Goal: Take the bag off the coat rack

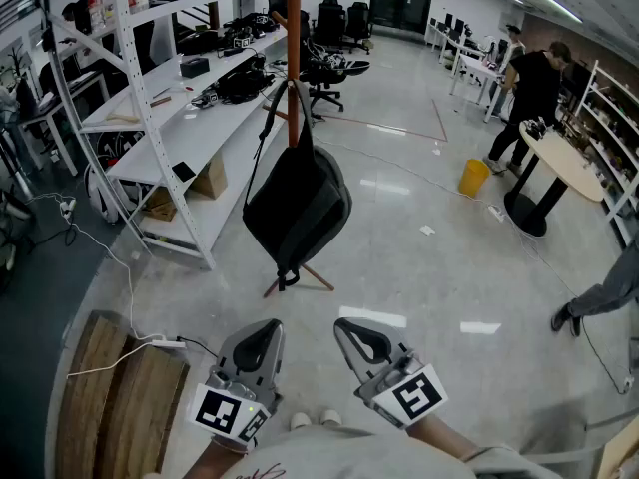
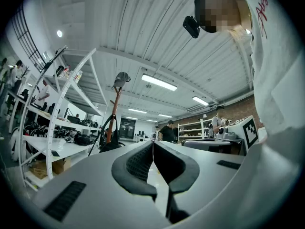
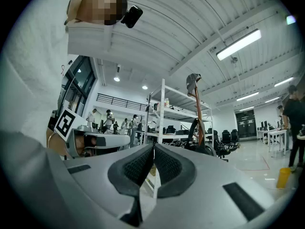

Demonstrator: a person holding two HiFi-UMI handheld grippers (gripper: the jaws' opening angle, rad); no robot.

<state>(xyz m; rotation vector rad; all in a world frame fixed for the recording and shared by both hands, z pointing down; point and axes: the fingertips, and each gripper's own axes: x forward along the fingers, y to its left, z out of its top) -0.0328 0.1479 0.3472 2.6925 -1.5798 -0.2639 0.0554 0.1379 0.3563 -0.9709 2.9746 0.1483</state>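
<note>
Two tools sit low in the head view, both well short of the work. The left tool (image 1: pixel 264 329) and the right tool (image 1: pixel 349 327) point forward over the pale floor (image 1: pixel 419 267), each with its jaws pressed together and nothing between them. Ahead, the black bag (image 1: pixel 298 203) hangs by its strap (image 1: pixel 262 133) from the reddish pole of the coat rack (image 1: pixel 294 38), its body clear of the floor and just beside the white shelving (image 1: pixel 150 118).

Left gripper view: the ribbed pads meet at the tip of the left tool (image 2: pixel 152 144), with only open room beyond them. The bag (image 2: pixel 110 146) shows small and far off to the left of the jaws, under the rack's pole (image 2: pixel 114 109).

Right gripper view: the right tool (image 3: pixel 153 149) is likewise closed and empty, and the bag (image 3: pixel 200 148) hangs a little to the right of its jaws.

As I judge it, the step in hand is the approach. Both tools should spread their jaws before they reach the bag. One would do best to take the strap close under the peg and lift it up and over, not tug sideways, since the rack looks light enough to tip. The other can steady the bag's body against swinging.
</note>
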